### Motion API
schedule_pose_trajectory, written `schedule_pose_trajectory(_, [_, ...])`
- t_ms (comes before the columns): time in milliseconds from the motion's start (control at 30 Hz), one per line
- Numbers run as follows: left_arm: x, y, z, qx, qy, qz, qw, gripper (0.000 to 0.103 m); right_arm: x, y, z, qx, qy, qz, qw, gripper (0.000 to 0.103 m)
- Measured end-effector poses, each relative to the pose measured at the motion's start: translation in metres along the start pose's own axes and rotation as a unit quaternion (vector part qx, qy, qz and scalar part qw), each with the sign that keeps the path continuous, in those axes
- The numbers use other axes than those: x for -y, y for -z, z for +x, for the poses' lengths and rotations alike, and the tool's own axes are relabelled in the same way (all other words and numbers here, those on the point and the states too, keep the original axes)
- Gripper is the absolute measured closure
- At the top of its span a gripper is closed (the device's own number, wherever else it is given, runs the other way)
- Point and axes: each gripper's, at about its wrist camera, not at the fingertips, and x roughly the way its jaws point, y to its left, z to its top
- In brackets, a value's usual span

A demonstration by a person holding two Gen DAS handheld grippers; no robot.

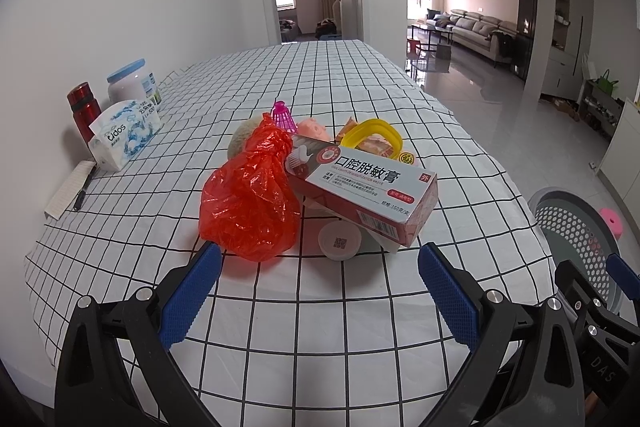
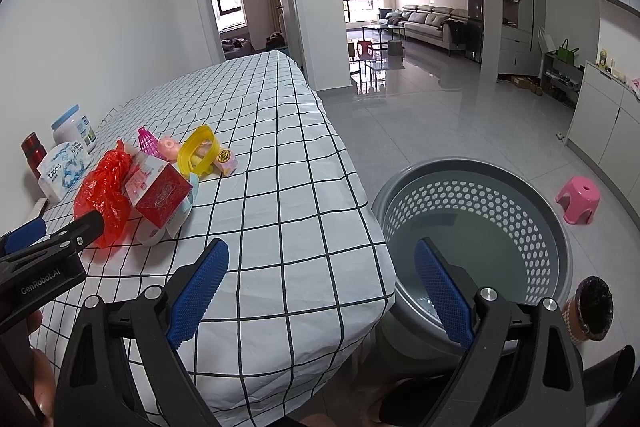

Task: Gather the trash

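Left hand-held gripper (image 1: 320, 259) released, hovering just before red plastic bag (image 1: 250, 197), toothpaste box (image 1: 364, 189) and small white lid (image 1: 340, 241) on checked surface (image 1: 280, 327), right hand-held gripper (image 2: 320, 267) released, empty, grey perforated basket (image 2: 472, 223) on floor beside surface.

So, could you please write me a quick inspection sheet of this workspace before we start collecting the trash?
Surface: table under a white cloth with a black grid, near half bare.
Job's things: red plastic bag, toothpaste box resting on the pile, small white cup, yellow ring, pink shuttlecock; grey perforated basket on the floor beside the table, appears empty.
Clutter: tissue pack, red flask, white jar, notepad with pen by the wall.
Grippers: left gripper open, facing the pile; right gripper open, over the table edge.
Cables: nothing seen.
Surroundings: pink stool, sofa, tiled floor.
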Motion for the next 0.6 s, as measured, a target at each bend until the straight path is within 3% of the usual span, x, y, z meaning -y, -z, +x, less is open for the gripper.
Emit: schedule_pose_trajectory(600, [-0.0065, 0.0051, 0.0055, -0.006, -0.001, -0.004, 1.0000, 0.006, -0.0051, 0.0020, 0.0053, -0.003, -0.007, -0.005, 1.000, 0.013])
